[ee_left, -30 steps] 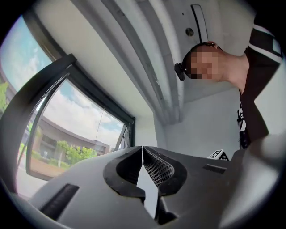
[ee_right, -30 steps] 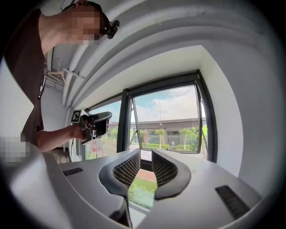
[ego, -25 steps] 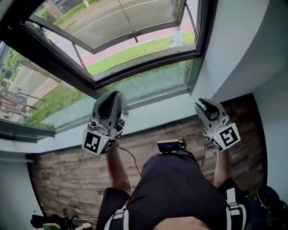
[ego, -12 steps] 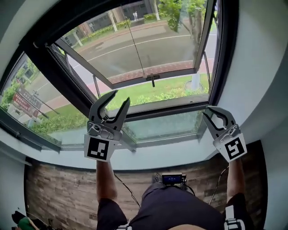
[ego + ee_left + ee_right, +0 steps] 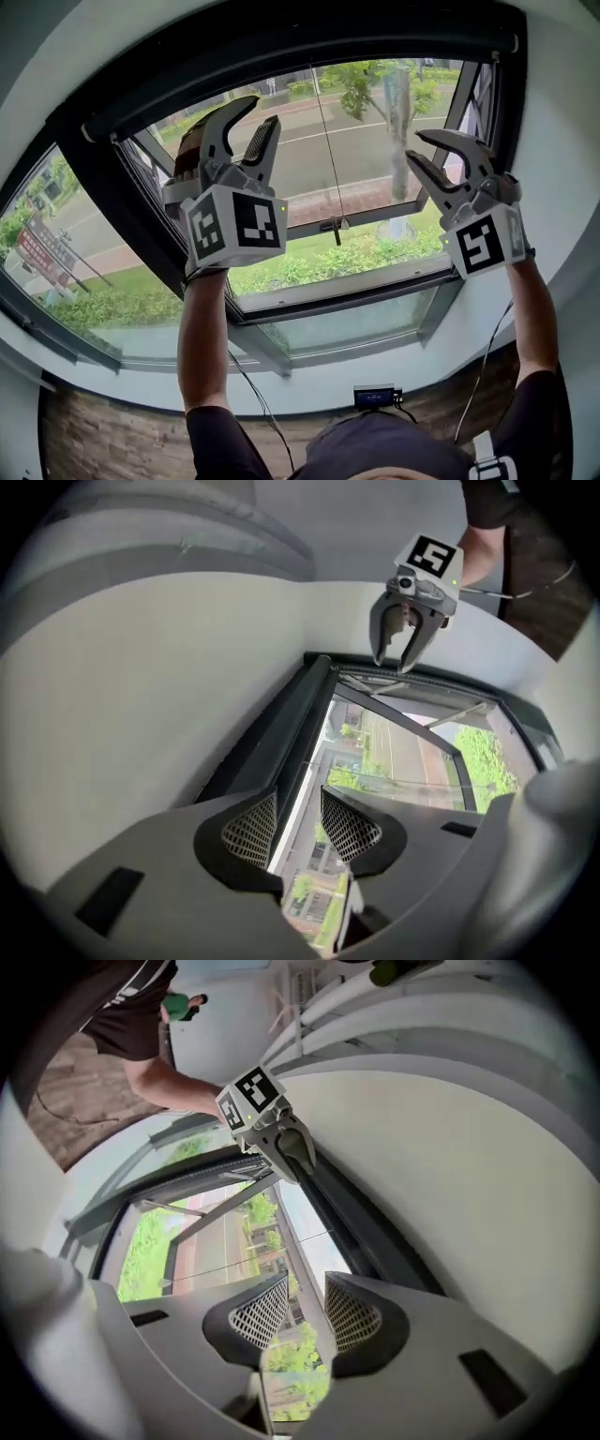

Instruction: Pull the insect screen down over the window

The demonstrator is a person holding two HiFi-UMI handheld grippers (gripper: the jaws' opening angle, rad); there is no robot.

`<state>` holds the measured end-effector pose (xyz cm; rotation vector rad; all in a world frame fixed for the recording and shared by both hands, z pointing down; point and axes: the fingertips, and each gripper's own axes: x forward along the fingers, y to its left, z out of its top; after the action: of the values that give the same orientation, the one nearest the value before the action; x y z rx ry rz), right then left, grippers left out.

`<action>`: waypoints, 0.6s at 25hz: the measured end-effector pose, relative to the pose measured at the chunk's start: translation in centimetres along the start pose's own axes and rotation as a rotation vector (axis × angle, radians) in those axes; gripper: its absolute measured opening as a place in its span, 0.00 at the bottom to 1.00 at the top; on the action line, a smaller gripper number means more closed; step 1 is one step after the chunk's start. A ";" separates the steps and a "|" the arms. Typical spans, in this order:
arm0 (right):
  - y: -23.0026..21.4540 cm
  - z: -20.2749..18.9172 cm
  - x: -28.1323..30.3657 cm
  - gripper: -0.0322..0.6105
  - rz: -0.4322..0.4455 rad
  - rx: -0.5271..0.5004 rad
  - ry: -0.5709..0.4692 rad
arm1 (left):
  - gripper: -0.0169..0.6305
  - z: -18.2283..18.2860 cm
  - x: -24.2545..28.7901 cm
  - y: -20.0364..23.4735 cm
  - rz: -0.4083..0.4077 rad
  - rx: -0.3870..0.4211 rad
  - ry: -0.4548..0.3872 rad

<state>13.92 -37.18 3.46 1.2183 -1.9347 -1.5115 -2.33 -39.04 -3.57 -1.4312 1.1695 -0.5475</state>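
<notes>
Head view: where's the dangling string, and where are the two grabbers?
pull cord [image 5: 322,141], head view, middle of the thin string.
left gripper [image 5: 262,111], head view, midway between its open fingertips.
right gripper [image 5: 414,144], head view, midway between its open fingertips.

Parted fingers [image 5: 251,829] before window frame [image 5: 278,728]

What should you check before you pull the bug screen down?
1. Left gripper open: ok, nothing between its jaws.
2. Right gripper open: ok, also empty.
3. Long black bar across the window's top in sight: ok.
4. A gripper holding that bar: not ok, neither has it.
5. Thin dark cord with a small handle hanging free mid-window: ok.
6. Screen's way down clear: cannot tell.
</notes>
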 end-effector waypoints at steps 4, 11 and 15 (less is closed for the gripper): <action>-3.3 2.1 5.3 0.21 -0.022 -0.156 0.044 | 0.24 -0.8 3.6 0.8 -0.016 0.099 0.038; -6.0 2.0 10.0 0.21 -0.006 -0.222 0.046 | 0.24 -1.3 7.7 1.5 -0.026 0.134 0.114; -7.2 1.7 10.7 0.21 0.031 -0.210 0.021 | 0.20 -1.6 8.6 1.4 -0.036 0.108 0.170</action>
<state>9.60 -45.22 -5.88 1.1032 -1.7237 -1.6321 -0.75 -47.06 -6.89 -1.3352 1.2305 -0.7582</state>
